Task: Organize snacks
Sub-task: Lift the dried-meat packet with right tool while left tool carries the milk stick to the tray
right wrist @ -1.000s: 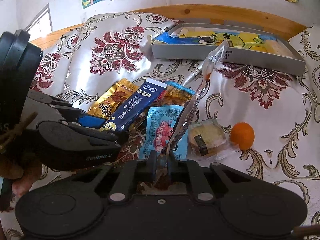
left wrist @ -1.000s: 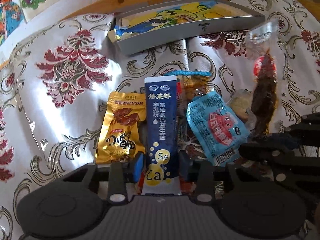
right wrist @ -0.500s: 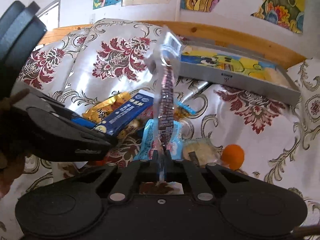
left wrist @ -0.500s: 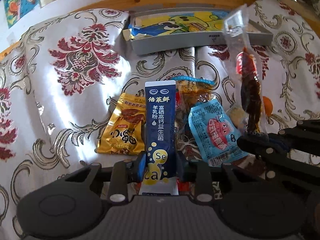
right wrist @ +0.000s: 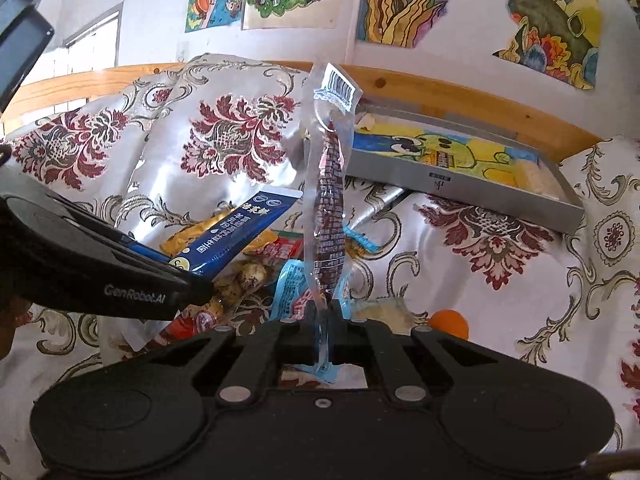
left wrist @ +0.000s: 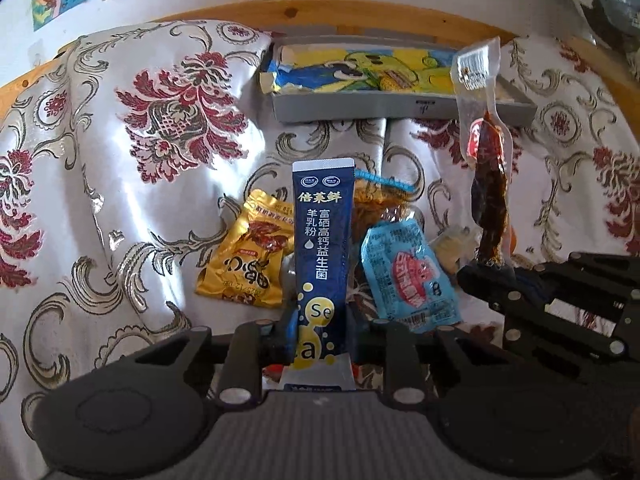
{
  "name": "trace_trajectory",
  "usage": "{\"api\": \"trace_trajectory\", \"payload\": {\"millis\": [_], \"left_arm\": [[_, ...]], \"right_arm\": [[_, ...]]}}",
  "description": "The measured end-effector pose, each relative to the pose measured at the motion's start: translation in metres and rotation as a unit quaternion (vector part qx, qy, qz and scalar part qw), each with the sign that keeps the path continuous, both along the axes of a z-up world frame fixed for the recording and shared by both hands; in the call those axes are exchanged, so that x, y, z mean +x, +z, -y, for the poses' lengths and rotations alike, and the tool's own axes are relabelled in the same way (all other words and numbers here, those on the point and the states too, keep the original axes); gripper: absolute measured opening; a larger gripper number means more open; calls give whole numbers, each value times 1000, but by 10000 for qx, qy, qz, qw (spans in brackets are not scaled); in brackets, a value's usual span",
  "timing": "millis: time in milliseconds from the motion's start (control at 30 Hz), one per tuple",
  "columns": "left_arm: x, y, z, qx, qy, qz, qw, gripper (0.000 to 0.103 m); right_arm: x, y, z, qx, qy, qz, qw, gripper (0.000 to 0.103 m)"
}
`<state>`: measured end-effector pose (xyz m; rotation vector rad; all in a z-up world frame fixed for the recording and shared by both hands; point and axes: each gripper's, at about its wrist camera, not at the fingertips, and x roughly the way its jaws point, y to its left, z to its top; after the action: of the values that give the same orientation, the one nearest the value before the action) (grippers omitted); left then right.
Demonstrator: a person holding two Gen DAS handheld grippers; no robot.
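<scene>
Now both tools raised higher, blue sachet (left wrist: 323, 240) and clear packet (right wrist: 329, 216) lifted.

A home bedroom is suggested: a brocade bedspread (left wrist: 160, 128), a wooden bed frame (right wrist: 460, 96), and drawings (right wrist: 460, 0) taped to the wall.

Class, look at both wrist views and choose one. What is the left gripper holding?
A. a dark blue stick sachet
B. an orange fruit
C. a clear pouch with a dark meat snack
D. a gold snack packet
A: the left gripper is shut on the dark blue stick sachet, while the clear pouch stands in the right gripper.
</scene>
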<state>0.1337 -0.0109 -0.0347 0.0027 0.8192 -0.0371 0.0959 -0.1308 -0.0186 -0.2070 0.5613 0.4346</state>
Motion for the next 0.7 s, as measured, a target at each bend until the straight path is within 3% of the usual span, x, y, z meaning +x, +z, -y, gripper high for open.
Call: {"api": "trace_trajectory", "payload": {"millis": [333,700], "left_arm": [[18,24,2,-340,253,329,9986,25],[89,73,33,-360,223,856,9954,25]], "right_arm": [[9,21,13,297,-127,331,9989,2],[62,51,36,712,-342,921,9926,2]]}}
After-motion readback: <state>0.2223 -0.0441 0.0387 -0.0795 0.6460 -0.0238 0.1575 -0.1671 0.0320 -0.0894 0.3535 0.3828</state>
